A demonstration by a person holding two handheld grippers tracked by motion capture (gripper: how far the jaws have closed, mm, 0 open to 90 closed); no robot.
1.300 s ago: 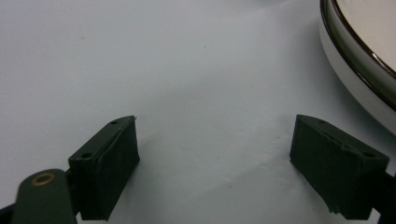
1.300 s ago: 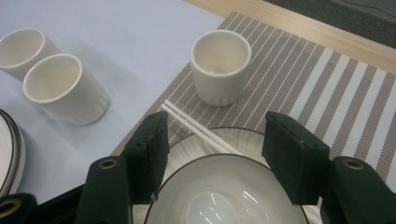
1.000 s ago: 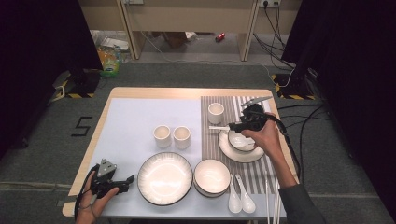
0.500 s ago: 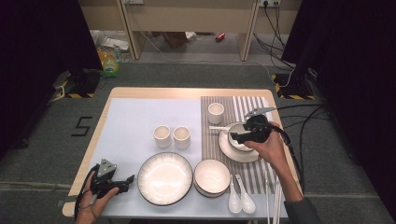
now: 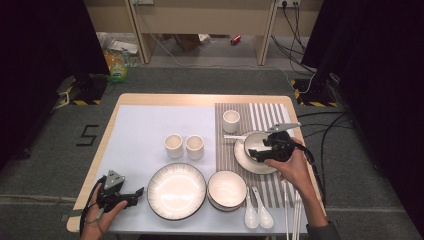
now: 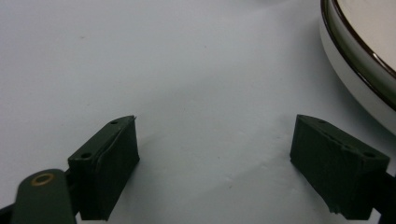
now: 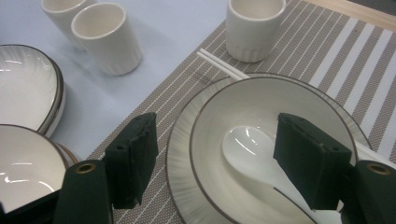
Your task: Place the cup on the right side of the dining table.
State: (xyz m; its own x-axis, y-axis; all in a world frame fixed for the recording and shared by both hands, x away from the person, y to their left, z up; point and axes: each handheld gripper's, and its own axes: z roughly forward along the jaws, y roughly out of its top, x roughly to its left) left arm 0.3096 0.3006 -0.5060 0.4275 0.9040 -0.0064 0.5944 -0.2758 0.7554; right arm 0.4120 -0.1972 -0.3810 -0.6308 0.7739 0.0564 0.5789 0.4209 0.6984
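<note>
R gripper (image 7: 215, 163) hovers over the bowl (image 7: 261, 116) on a plate (image 5: 247, 162) by the table's (image 5: 145, 125) right edge, on the striped mat (image 5: 265, 117). Jaws have just been opening, now released; white spoon (image 7: 247, 151) lies in the bowl w/ nothing pinching it. L gripper (image 6: 215, 163) sits at the near-left corner, jaws wide, nothing betw. them, beside a large plate (image 6: 369, 60).

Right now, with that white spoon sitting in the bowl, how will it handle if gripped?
The white spoon looks like glazed ceramic: probably stiff, slippery and chippable. Its curved scoop rests in the bowl, so it may slide or pivot when nudged. It looks light for its size.
</note>
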